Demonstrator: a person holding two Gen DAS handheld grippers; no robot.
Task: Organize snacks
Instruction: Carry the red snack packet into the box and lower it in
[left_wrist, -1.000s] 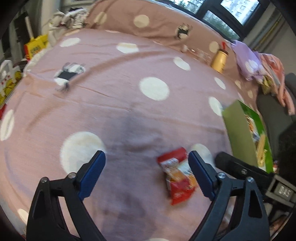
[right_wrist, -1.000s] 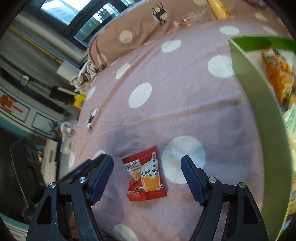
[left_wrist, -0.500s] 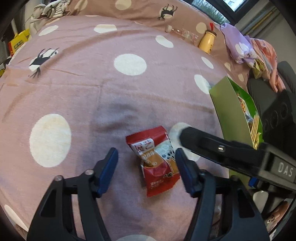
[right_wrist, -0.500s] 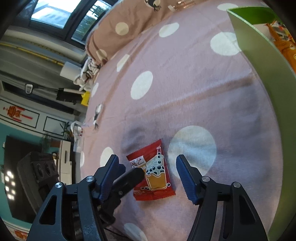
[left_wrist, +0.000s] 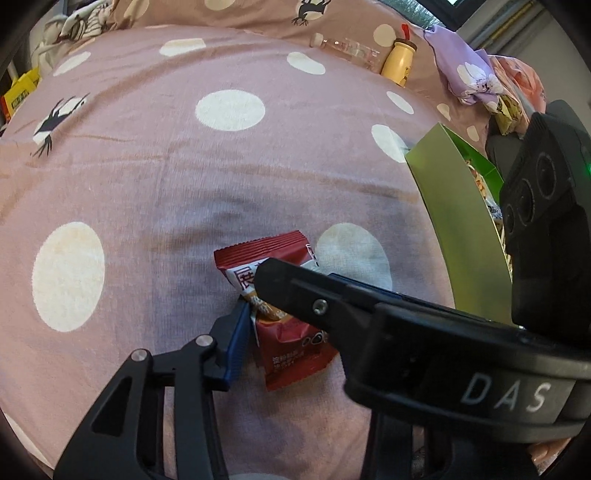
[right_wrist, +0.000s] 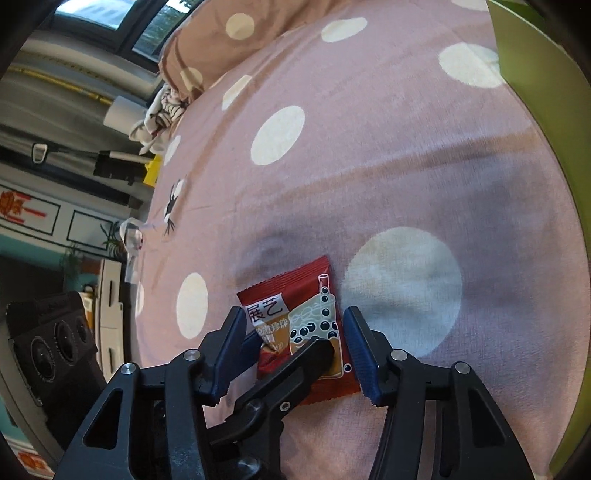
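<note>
Right wrist view: your right gripper (right_wrist: 295, 350) brackets the red snack packet (right_wrist: 295, 317) on the bedspread (right_wrist: 369, 147), jaws not yet touching; left gripper (left_wrist: 280, 314) pinches it. Green box (left_wrist: 454, 221) holds others; this one remains.

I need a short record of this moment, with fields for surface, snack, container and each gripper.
surface: pink polka-dot bedspread
snack: red milk-tea packet, lying on the bedspread, one edge crumpled
container: green box, open, apart from the packet, snacks inside
left gripper: one pad against the packet's edge, other finger hidden
right gripper: pads flank the packet, grip unclear
background: yellow bottle near the pillow
</note>
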